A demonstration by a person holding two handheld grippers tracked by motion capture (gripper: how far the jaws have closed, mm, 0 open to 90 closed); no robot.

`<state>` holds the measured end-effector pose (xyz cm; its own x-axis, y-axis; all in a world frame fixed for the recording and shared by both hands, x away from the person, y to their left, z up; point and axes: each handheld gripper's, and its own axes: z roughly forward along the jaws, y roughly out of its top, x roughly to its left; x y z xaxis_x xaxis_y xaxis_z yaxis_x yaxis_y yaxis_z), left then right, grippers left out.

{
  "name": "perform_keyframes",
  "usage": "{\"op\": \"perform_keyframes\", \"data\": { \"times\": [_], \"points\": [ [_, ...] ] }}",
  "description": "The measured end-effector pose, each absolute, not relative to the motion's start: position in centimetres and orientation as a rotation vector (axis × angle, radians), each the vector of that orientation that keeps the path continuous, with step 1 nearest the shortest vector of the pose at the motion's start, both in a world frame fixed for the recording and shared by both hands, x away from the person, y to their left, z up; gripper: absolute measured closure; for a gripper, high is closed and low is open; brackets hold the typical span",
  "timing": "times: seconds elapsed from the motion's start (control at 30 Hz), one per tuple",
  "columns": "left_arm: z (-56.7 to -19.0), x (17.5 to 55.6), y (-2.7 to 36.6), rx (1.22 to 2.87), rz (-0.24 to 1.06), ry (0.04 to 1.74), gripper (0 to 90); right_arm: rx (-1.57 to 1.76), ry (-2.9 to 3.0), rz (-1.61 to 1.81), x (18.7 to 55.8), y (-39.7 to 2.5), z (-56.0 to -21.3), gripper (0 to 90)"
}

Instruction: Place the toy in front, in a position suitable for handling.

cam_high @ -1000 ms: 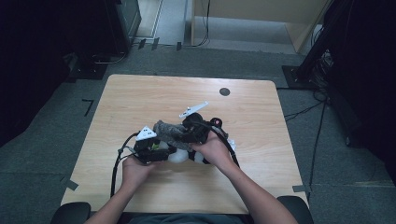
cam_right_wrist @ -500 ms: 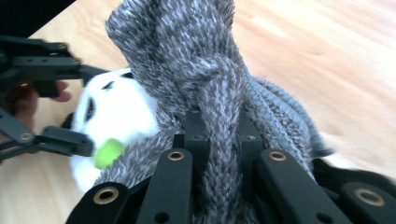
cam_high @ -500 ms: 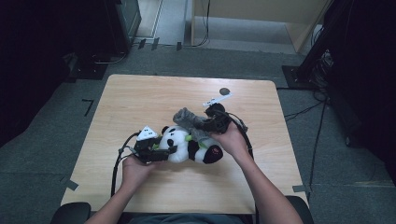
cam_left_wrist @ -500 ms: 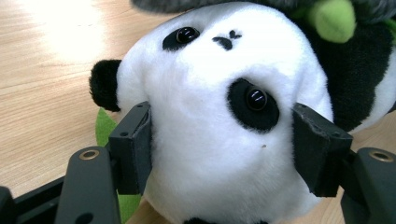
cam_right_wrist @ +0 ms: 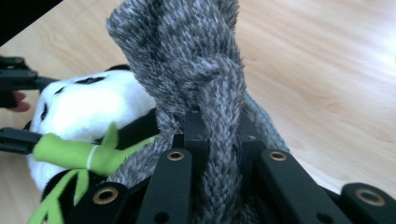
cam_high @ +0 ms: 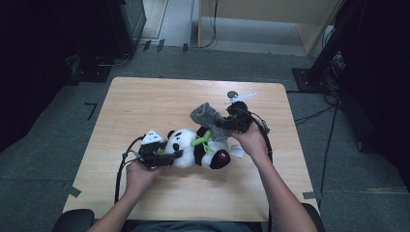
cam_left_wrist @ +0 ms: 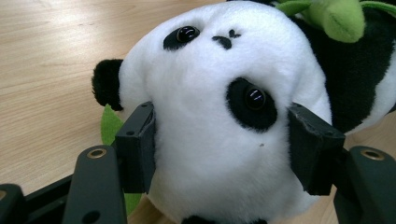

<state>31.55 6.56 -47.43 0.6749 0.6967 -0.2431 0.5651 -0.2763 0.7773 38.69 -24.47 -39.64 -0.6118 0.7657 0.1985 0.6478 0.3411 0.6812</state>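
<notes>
Desk [cam_high: 145, 104] beneath, my left claw [cam_left_wrist: 219, 144] clamps the panda [cam_high: 196, 147]; my right claw [cam_right_wrist: 217, 140] pinches the grey knit [cam_high: 207, 116] above its belly.

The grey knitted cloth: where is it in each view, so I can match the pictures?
High view: the grey knitted cloth sits right of centre, above the panda, pinched by the right gripper.
Left gripper view: not in it.
Right gripper view: the cloth rises up the middle from between the jaws.
Shared landmark: the plush panda, its head clamped by the left gripper, lying at left in the right gripper view.
</notes>
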Motion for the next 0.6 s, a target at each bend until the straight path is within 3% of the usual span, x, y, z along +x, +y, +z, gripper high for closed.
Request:
{"op": "perform_keyframes", "data": {
  "times": [0.6],
  "points": [
    [-47.3,31.9,6.6,1.972,0.174,0.99,35.5,1.464,2.264,1.086,38.4,-31.1,-39.2,81.1]
  ]
}}
